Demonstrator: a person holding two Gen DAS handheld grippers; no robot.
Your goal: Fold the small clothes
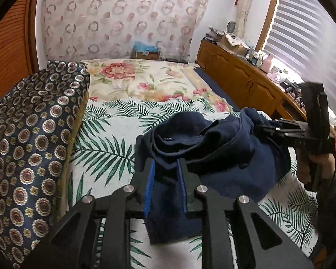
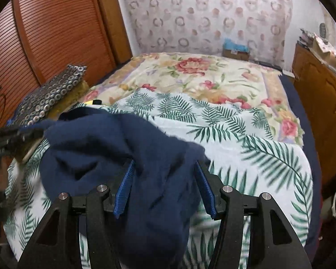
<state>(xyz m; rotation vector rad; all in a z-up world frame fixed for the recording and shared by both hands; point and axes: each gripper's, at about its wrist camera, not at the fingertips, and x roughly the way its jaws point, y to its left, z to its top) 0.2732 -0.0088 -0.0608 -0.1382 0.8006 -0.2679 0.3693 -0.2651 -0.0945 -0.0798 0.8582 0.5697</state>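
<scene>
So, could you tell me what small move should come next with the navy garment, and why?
Probably spread it flat first: the navy garment lies bunched on the leaf sheet, with cloth between the pads of both the left gripper and the right gripper, so drawing them apart should smooth it.

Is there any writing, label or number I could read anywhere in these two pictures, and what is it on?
No text here can be read.
Neck label inside the navy garment, a small tag: pale marks, too small to read.
Cardboard box by the far wall: any print is blurred.
Items on the wooden cabinet: too small to tell.
</scene>
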